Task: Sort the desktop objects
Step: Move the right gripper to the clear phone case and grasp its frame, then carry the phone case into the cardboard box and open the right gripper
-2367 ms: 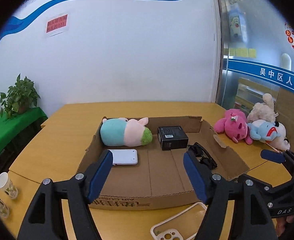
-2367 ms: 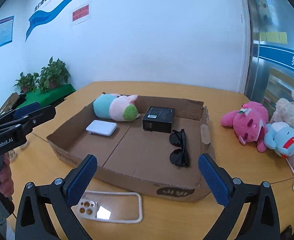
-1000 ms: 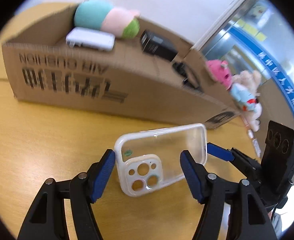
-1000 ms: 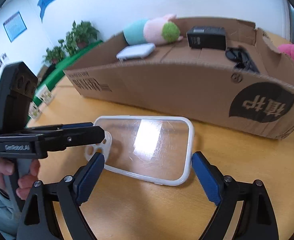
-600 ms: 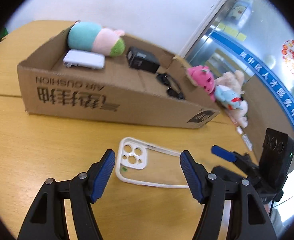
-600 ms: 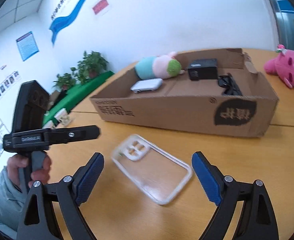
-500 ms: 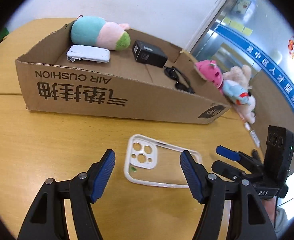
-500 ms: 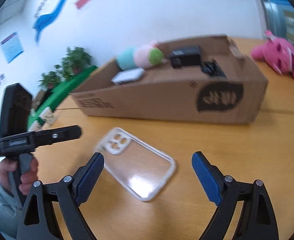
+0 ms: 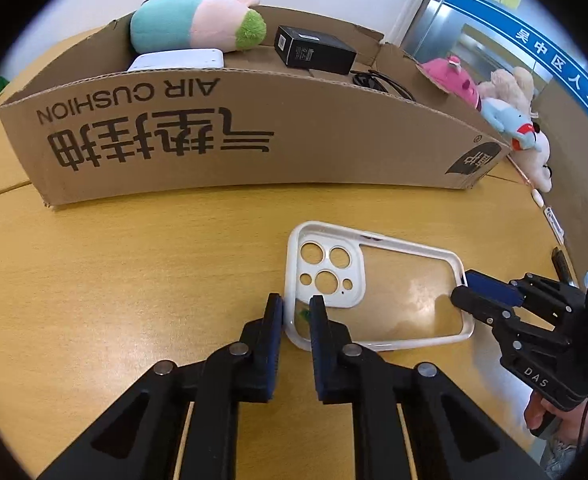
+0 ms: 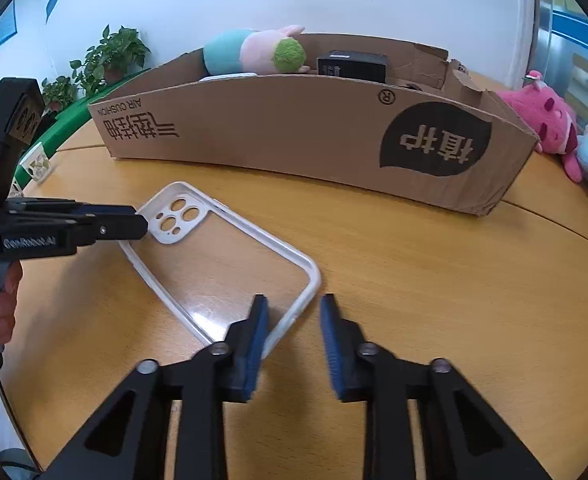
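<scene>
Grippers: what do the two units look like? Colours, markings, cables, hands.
Both are matte black, with triangular cut-out fingers, silver pivot screws and ribbed blue pads. The left gripper reads "GenRobot.AI" in white on its side in the right wrist view; the right gripper reads "DAS" in the left wrist view, with a thin black cable by its handle. Bare fingers wrap each handle; a grey sleeve shows on the left.

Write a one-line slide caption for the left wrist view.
Left hand-held gripper pinches the camera end of a clear phone case on the table, before a cardboard box.
</scene>
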The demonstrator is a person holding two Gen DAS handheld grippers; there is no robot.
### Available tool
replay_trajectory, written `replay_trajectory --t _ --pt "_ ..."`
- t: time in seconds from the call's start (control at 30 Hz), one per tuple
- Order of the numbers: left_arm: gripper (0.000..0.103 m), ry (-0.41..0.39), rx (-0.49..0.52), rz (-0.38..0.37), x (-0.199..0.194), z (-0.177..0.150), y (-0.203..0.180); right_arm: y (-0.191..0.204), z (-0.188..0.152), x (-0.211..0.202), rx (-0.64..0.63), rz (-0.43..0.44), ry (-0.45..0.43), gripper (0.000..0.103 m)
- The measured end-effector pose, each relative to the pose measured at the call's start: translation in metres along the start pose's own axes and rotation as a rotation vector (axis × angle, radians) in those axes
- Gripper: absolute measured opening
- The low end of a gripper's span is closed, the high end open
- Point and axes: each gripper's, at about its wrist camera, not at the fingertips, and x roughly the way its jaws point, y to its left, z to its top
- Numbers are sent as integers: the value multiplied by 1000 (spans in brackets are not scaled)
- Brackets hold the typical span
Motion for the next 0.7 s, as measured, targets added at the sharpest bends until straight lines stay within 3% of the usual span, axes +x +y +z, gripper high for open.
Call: replay_trajectory --t 0.17,0.27,0.47,0.6,0.7 --pt "8 2 22 21 -8 -9 -7 6 0 0 -4 -13 -4 13" --pt "7 -40 45 24 -21 -9 -15 2 1 -8 19 -22 -35 10" --pt "7 -236 70 5 -80 26 -33 -3 30 -55 31 -26 -194 10" --pt "7 -352 104 -8 -113 58 -42 -3 76 -103 1 -65 -355 10" --pt "7 -410 120 5 -126 82 -41 0 111 -120 -29 -89 -422 10"
